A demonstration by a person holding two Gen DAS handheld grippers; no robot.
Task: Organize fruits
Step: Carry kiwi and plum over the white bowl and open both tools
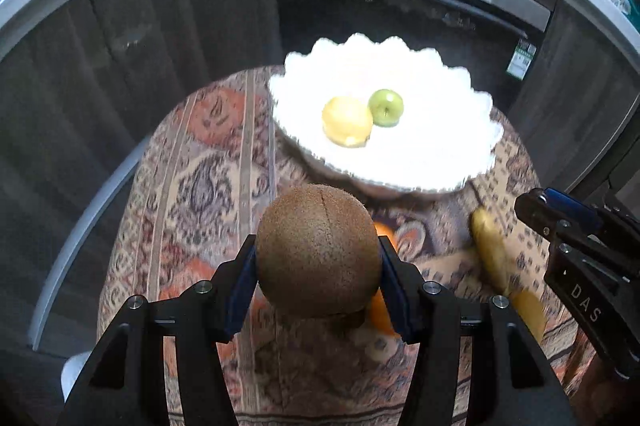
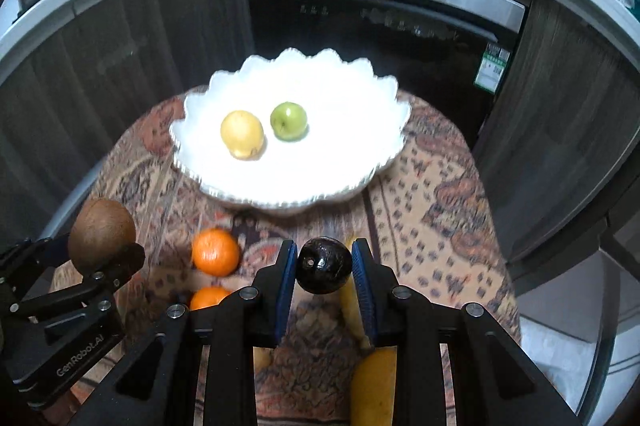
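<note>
Kiwi (image 1: 318, 252) sits clamped in our left gripper (image 1: 318, 266); our right gripper (image 2: 324, 266) pinches a dark plum (image 2: 324, 264); bowl (image 2: 224, 181) at twelve o'clock.

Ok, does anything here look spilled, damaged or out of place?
Nothing stands out. The white bowl sits upright holding a yellow fruit and a green apple. The left gripper grips a brown kiwi, the right gripper a dark round fruit. Two oranges and a banana lie on the patterned cloth.

Lemon (image 2: 242, 133) and apple (image 2: 289, 120) in bowl (image 2: 360, 97), oranges (image 2: 215, 252) before it
</note>
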